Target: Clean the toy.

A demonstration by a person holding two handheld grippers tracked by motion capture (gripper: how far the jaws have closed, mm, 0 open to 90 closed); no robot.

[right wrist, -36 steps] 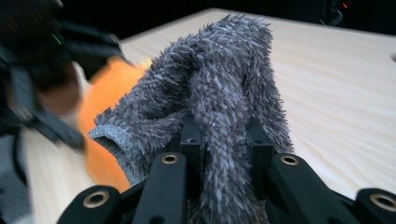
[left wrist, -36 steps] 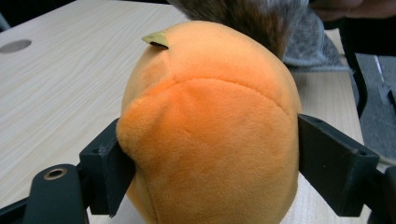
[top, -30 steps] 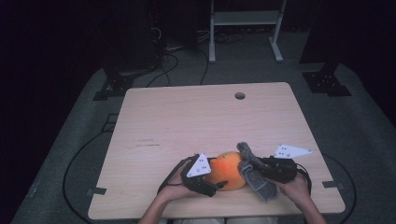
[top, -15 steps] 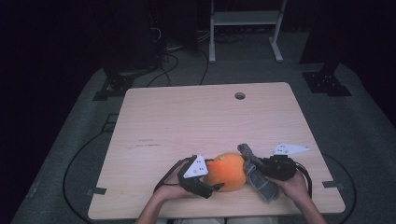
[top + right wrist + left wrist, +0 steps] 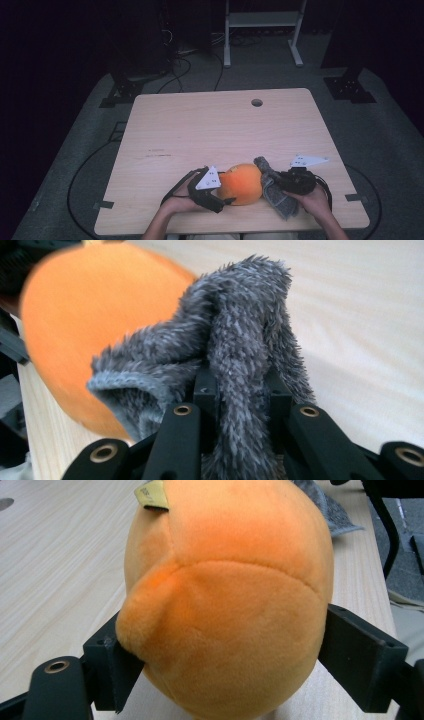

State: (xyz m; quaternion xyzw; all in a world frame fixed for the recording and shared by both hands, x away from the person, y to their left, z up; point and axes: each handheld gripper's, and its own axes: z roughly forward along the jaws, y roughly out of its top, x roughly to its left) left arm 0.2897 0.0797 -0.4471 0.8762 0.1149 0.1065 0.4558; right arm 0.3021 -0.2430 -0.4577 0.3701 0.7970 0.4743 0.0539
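Note:
A round orange plush toy (image 5: 245, 182) rests on the wooden table (image 5: 210, 125) near its front edge. My left gripper (image 5: 222, 196) is shut on it from the left; in the left gripper view both black jaws press into the sides of the plush toy (image 5: 225, 595), with the left gripper (image 5: 225, 655) around its lower half. A yellow tag (image 5: 152, 494) sticks out of its top. A grey fuzzy cloth (image 5: 276, 194) lies against the toy's right side. My right gripper (image 5: 276, 184) is shut on it, and the right gripper view shows the cloth (image 5: 235, 340) pinched in the right gripper (image 5: 240, 390), with the orange toy (image 5: 85, 315) just behind.
A round cable hole (image 5: 256, 102) sits near the table's far edge. Bare wood stretches from the toy to that edge. Behind the table, on the dark floor, stand a white metal rack (image 5: 260, 20) and black stand feet (image 5: 350, 87), with cables (image 5: 185, 60) between them.

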